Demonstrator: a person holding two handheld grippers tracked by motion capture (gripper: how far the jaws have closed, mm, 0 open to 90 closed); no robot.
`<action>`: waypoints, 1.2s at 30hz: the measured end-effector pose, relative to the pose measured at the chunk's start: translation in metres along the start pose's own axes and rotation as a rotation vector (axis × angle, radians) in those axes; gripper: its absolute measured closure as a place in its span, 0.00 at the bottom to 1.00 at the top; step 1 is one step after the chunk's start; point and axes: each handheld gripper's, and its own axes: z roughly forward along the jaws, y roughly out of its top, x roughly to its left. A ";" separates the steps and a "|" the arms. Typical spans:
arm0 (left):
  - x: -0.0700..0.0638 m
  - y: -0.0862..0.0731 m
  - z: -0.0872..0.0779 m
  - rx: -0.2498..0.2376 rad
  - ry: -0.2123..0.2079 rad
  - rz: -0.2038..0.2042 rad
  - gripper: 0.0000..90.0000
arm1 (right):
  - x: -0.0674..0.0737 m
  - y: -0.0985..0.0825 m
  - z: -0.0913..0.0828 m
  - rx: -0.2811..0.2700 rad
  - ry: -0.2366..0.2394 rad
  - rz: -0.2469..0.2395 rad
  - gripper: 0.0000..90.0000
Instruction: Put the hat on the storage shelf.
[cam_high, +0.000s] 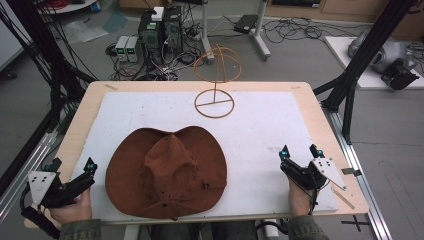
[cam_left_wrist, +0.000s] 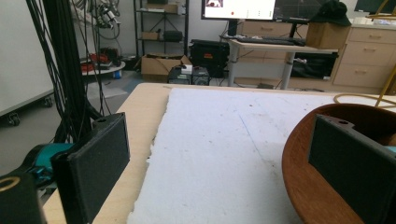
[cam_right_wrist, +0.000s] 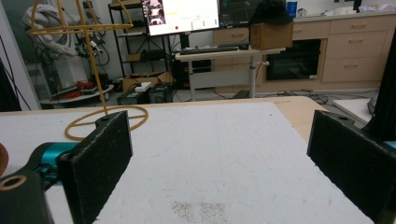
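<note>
Where the person's hands enter at the near edge of the table (cam_high: 80, 107), the left gripper (cam_high: 72, 176) sits at the near left corner and the right gripper (cam_high: 300, 159) at the near right; each has its jaws spread wide with nothing between them. A brown hat (cam_high: 167, 172) lies crown up between the two grippers on a white mat (cam_high: 260, 125), its brim reaching the mat's near edge. In the left gripper view the brim's curved edge (cam_left_wrist: 299, 154) lies just beside the right-hand jaw, while the mat's ragged left edge (cam_left_wrist: 156, 144) and a bare strip of table run ahead of the left-hand jaw. In the right gripper view the mat (cam_right_wrist: 219, 149) stretches bare between the jaws, and the hat is well apart from this gripper. Farther off, near the far edge of the mat, stands a wire hat stand (cam_high: 216, 75), its round base (cam_high: 214, 103) on the mat and well apart from the hat, with bare mat on either side.
</note>
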 end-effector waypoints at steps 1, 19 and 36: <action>0.000 0.000 0.000 0.000 0.001 -0.003 0.07 | 0.000 0.000 0.000 -0.001 0.003 -0.001 0.07; 0.000 0.000 0.001 -0.006 -0.002 -0.003 0.07 | -0.002 0.000 -0.001 0.002 -0.009 0.005 0.07; -0.001 0.000 0.001 -0.006 -0.003 -0.001 0.07 | 0.017 0.018 -0.004 -0.041 0.046 -0.002 0.06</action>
